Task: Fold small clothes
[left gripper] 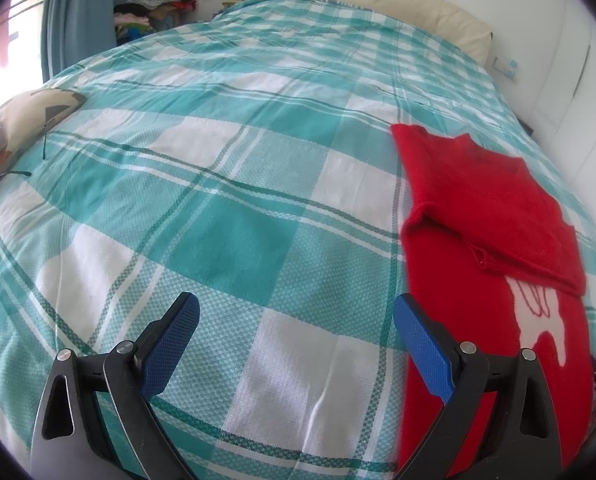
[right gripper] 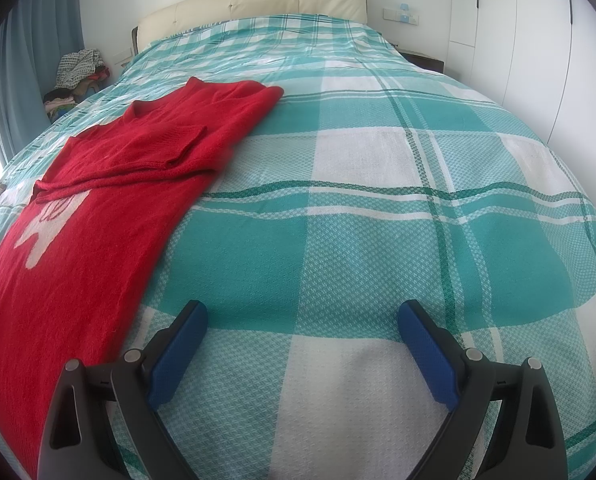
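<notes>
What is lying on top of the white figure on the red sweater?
A folded-over sleeve of the red sweater lies across the top of the white figure. Only the figure's lower part shows; the rest is covered, so its full shape cannot be told.

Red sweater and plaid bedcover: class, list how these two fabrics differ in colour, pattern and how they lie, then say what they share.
The red sweater is solid red with one white motif; the plaid bedcover is teal-and-white checks. The sweater is partly folded, sleeves laid over its body; the bedcover lies spread in a single layer. The sweater takes up only a strip of the bed; the bedcover spans it. Both lie flat, and neither is gripped.
</notes>
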`<control>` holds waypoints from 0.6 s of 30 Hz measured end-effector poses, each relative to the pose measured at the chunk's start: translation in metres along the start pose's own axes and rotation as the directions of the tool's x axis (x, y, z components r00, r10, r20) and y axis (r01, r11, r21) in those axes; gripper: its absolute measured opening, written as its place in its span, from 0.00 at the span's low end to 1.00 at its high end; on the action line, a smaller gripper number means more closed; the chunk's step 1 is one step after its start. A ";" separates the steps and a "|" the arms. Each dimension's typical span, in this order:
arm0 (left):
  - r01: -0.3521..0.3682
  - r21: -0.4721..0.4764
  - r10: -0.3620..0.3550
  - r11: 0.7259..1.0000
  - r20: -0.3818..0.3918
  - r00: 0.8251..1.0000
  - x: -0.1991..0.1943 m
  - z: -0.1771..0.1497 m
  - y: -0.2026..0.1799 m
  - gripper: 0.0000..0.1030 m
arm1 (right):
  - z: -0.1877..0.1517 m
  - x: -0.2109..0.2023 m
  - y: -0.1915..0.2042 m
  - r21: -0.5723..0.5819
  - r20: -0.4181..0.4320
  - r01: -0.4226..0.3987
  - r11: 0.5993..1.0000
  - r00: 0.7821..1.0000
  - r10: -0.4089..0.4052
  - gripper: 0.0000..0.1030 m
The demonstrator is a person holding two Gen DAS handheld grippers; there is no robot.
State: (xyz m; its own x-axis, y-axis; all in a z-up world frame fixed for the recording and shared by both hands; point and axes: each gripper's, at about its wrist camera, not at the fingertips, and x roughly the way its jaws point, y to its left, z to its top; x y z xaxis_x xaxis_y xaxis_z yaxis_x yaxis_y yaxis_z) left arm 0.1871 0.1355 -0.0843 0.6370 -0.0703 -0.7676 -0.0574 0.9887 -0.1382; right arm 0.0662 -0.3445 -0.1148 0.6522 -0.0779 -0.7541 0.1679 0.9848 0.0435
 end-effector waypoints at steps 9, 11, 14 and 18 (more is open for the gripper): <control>-0.002 -0.005 0.002 1.000 -0.005 1.000 0.002 0.000 0.001 0.95 | 0.000 0.000 0.000 0.000 0.000 0.000 1.000 1.000 0.000 0.93; -0.004 -0.004 0.004 1.000 -0.006 1.000 0.002 0.000 0.002 0.95 | 0.000 0.000 0.000 0.000 0.000 0.000 1.000 1.000 0.000 0.93; -0.007 -0.004 0.007 1.000 -0.011 1.000 0.003 -0.001 0.002 0.95 | 0.000 0.000 0.000 0.000 0.000 0.000 1.000 1.000 0.000 0.93; -0.012 0.000 0.012 1.000 -0.016 1.000 0.004 -0.002 0.001 0.95 | 0.000 0.000 0.000 0.000 0.000 0.000 1.000 1.000 0.000 0.93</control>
State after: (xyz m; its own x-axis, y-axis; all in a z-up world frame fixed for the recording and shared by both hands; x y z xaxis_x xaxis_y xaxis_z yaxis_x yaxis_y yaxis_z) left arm 0.1882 0.1362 -0.0882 0.6242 -0.0607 -0.7789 -0.0648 0.9895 -0.1290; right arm 0.0662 -0.3444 -0.1148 0.6522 -0.0778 -0.7540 0.1680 0.9848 0.0437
